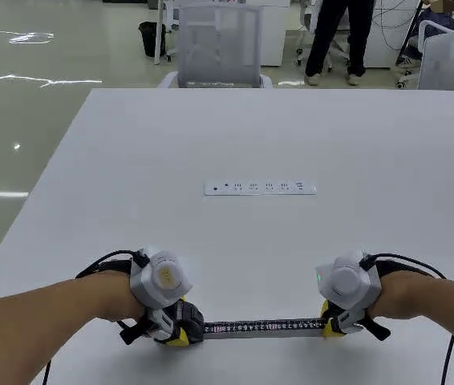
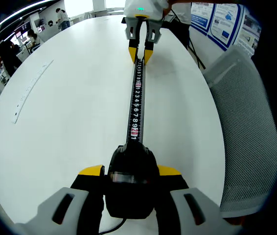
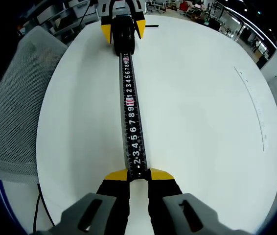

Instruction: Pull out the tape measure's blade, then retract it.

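While your left hand-held gripper (image 1: 177, 327) pinches the black tape measure case (image 2: 131, 181) at 7 o'clock on the table (image 1: 251, 136), your right hand-held gripper (image 1: 333, 323) is pressed onto the blade (image 1: 263, 326) tip at 5 o'clock. You have the blade stretched flat between them, and a white socket strip (image 1: 260, 188) lies mid-table.

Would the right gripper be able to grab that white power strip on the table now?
Probably not yet: the right gripper is shut on the tape blade. Nothing stands between it and the power strip, though.
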### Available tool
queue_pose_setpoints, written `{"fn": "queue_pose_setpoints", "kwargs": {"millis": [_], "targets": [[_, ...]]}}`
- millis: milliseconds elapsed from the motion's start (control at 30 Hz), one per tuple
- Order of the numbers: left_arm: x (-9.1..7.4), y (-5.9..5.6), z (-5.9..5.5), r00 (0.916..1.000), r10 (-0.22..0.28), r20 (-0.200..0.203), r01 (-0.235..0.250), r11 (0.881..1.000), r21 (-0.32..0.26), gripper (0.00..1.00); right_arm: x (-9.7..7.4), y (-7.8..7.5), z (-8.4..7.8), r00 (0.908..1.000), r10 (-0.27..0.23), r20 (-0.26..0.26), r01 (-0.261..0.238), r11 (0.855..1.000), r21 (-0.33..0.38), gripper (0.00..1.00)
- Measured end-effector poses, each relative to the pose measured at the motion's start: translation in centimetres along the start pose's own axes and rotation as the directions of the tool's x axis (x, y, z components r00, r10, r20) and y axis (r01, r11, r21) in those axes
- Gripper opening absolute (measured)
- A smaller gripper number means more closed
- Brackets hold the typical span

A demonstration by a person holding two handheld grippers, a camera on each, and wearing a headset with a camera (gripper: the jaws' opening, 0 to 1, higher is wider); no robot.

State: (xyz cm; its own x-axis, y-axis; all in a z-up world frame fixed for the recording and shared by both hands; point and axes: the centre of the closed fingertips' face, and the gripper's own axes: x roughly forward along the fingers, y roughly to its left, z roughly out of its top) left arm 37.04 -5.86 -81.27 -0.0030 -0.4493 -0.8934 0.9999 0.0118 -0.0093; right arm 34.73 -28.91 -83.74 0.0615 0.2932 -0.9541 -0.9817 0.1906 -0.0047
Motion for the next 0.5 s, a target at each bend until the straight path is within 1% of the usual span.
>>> {"fn": "queue_pose_setpoints", "kwargs": {"millis": [500], "targets": [[0.05,-0.01,0.02,1.0,0.0,0.002,0.0,1.0,-0.003,0.36,-0.1,-0.1,-0.56,1.0,-0.004,-0.005,0.004,1.0,0.005,0.12]]}}
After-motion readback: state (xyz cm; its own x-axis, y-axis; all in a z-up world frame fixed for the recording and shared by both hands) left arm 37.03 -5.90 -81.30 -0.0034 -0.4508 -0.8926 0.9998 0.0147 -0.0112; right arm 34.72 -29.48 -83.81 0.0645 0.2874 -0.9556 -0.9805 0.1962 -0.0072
